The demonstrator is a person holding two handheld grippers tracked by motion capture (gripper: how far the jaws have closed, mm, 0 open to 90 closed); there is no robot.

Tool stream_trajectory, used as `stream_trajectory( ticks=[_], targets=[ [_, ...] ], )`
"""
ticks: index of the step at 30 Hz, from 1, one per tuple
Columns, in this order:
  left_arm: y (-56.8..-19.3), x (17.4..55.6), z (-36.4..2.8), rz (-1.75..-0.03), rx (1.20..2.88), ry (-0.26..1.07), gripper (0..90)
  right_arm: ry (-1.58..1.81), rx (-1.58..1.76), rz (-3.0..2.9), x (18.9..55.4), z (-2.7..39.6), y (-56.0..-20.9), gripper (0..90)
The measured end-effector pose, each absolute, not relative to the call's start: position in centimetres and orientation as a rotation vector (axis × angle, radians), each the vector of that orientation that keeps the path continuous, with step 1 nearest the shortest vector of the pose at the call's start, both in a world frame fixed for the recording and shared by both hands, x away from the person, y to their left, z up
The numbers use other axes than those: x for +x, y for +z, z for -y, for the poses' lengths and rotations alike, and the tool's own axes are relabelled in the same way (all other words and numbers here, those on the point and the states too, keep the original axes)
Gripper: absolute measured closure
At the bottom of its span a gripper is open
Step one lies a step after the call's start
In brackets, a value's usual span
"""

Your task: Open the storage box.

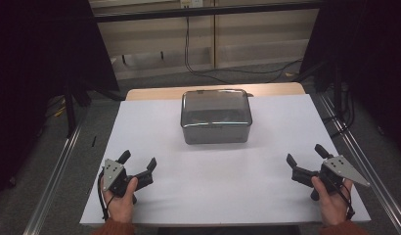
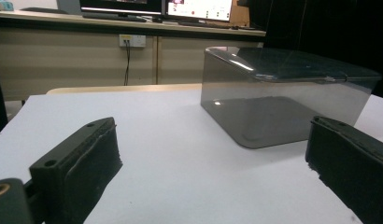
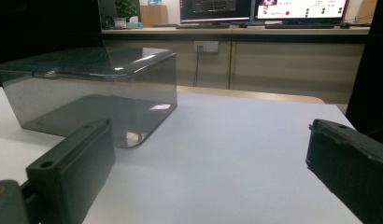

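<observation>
- Currently, the lidded box [image 1: 215, 117] sits at the table's [image 1: 267, 196] far centre, well apart from both grippers.
- Left gripper [image 1: 138, 164] and right gripper [image 1: 306, 155]: jaws spread apart, empty.
- Likely step: approach; advance each gripper evenly toward opposite box sides, keeping jaws wide.

A smoky grey, see-through box [image 1: 215, 116] with a glossy lid sits at the far middle of a plain white sheet [image 1: 198, 166] that covers a pale wood table [image 1: 154, 93], whose bare edge shows at the far side. The left gripper [image 1: 138, 162] and right gripper [image 1: 307, 155] near the corners are matt black, each topped with a light grey plate, and the sleeves at the near edge are rust orange
</observation>
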State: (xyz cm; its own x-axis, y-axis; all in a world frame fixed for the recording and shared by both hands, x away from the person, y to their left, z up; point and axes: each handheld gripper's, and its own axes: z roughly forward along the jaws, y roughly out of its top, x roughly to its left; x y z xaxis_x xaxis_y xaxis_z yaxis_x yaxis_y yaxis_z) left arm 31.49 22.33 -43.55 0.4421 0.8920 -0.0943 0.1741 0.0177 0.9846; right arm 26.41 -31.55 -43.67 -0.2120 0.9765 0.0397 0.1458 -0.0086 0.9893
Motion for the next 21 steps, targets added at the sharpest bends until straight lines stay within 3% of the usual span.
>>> stream_trajectory(
  ticks=[21],
  targets=[
    [-43.4,31.2,-22.1,-0.977,1.476,0.733,2.7,1.394,1.171,-1.55,26.6,30.5,-43.7,0.0]
  ],
)
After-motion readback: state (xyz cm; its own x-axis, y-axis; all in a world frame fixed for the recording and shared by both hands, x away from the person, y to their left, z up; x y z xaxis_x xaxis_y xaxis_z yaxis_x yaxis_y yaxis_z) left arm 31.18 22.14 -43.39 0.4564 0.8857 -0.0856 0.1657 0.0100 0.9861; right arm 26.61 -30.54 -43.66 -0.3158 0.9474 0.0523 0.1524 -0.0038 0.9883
